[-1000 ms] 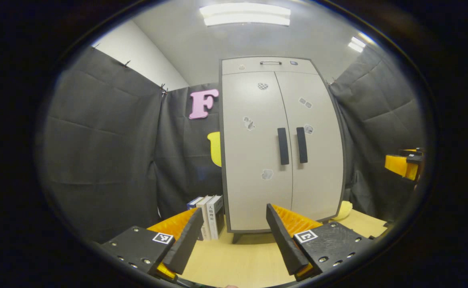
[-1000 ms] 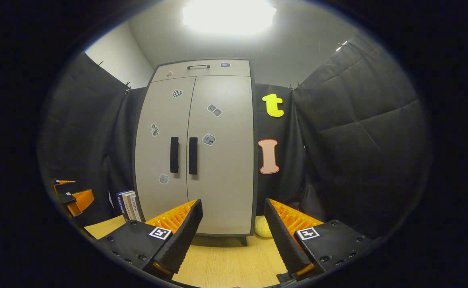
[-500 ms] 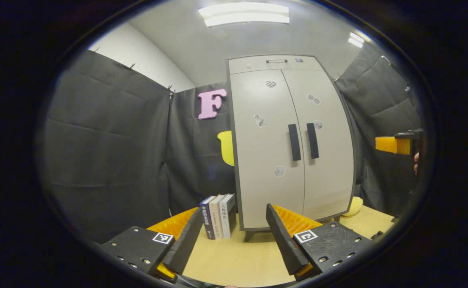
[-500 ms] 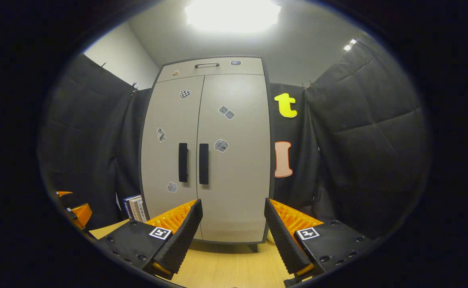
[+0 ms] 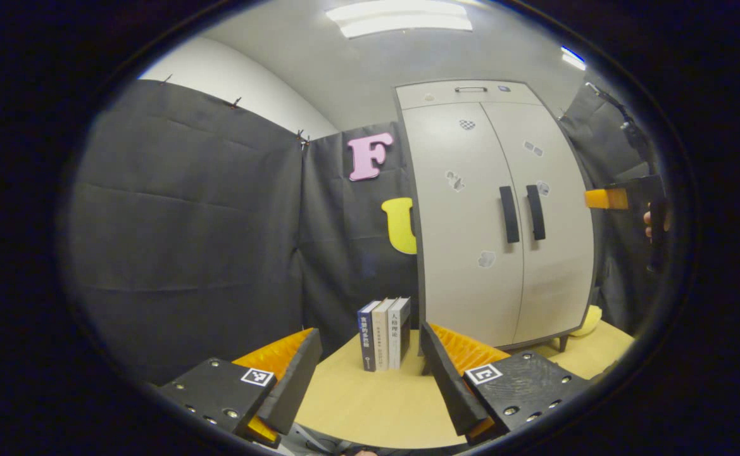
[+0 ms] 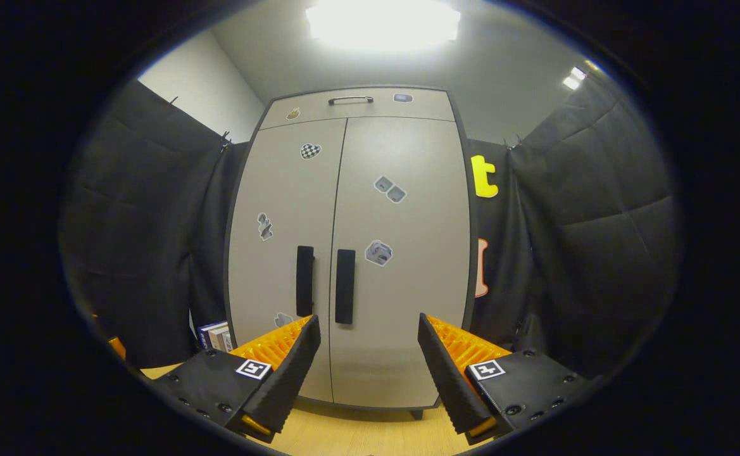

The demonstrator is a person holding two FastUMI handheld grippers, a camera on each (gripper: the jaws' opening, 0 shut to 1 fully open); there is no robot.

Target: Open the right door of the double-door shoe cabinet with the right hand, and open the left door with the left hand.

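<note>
Both doors of the shoe cabinet (image 6: 344,253) are shut, and it sits dead center in the right gripper view and toward the upper right of the left gripper view. The right door handle (image 6: 345,286) and left door handle (image 6: 304,280) run side by side along the middle seam, so I figure each wants a grab from its own side. My right gripper (image 6: 370,361) is lined up just below the right handle, fingers spread wide with nothing between them, not touching yet. My left gripper (image 5: 370,373) is also wide apart and empty, aimed more at the books (image 5: 384,334) standing on the wooden table (image 5: 370,405) just beside the cabinet, probably waiting its turn.
</note>
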